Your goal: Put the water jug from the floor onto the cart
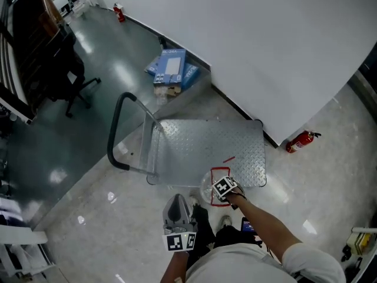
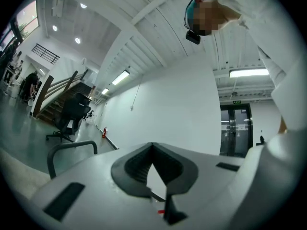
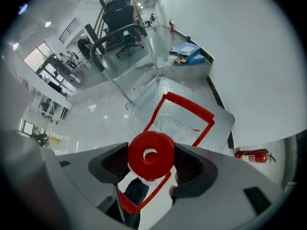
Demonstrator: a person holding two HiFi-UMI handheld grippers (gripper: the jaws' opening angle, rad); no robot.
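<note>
The water jug (image 1: pixel 206 187), a clear one with a red carrying frame (image 3: pixel 185 107), is seen at the near edge of the platform cart (image 1: pixel 224 143), just in front of the person's feet. Its red cap (image 3: pixel 151 155) is clamped between the jaws of the right gripper (image 1: pixel 225 188), which is held over the jug on an outstretched arm. Whether the jug's base is resting on the floor or raised off it cannot be told. The cart's diamond-plate deck is bare, and its black push handle (image 1: pixel 115 134) is found on the side away from the white wall.

The left gripper (image 1: pixel 178 217) is held close to the body and pointed upward; its jaws are pressed together at the tips with nothing between them.

A red fire extinguisher (image 1: pixel 300 140) is laid on the floor by the wall, and blue boxes (image 1: pixel 171 66) are stacked beyond the cart
</note>
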